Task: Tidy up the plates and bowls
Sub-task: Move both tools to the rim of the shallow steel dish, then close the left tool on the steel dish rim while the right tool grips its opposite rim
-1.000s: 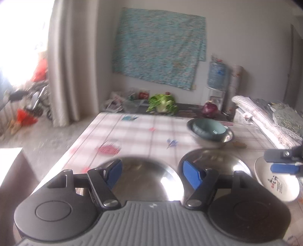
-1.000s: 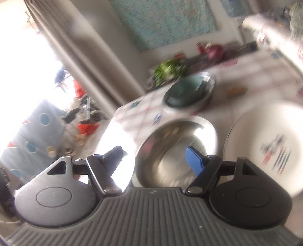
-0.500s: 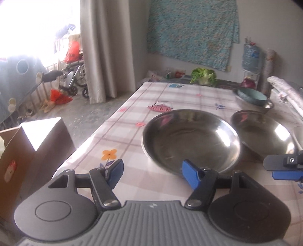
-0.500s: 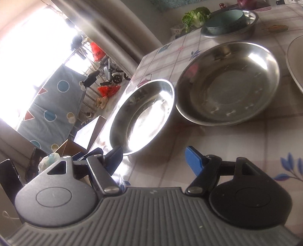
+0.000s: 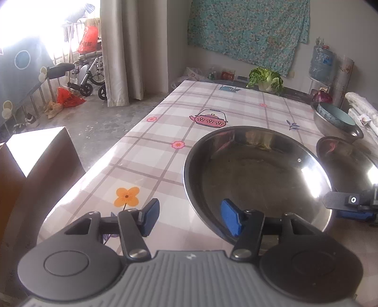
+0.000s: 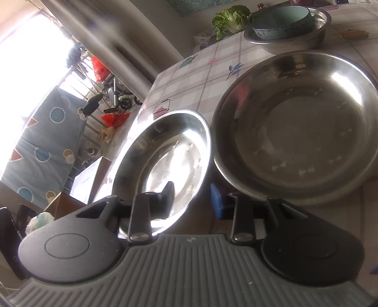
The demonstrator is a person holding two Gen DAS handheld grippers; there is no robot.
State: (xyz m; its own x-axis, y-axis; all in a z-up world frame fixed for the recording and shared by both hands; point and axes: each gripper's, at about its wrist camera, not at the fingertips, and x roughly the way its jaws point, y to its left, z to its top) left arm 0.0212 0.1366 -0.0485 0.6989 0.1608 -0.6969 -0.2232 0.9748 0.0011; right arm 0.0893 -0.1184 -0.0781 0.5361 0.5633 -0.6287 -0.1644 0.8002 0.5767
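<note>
Stainless steel fills the near field: a wide, shallow, round steel plate [image 5: 257, 174] lies on the checked, flower-printed counter [image 5: 165, 132], its near rim straddled from both sides. The left gripper [image 5: 189, 218] has its blue-padded jaws about half apart and closing, one finger outside the rim over the cloth, the other inside over the plate's floor; the pads are not pressing yet. The right gripper [image 6: 192, 199] is narrower and also closing, with that plate's rim [image 6: 198, 165] between its jaws, and I cannot tell whether the pads touch metal.

Just beside it to the right sits a second shallow round steel plate [image 6: 297, 127], rims nearly touching. Farther back stands a deep steel bowl [image 6: 290, 35] with a pale teal ceramic bowl [image 6: 281, 21] nested inside, and a leafy green cabbage [image 5: 265, 79] lies beyond the counter's far end.

The risk, as I judge it, is slippage: thin polished rim, smooth pads, two grips closing unevenly could tip the plate or knock it against its neighbour.

The left wrist view shows the right gripper's fingertip [image 5: 349, 205] over the far rim and the counter's open left side; the right wrist view alone shows the second plate whole and the nested bowls clearly.
</note>
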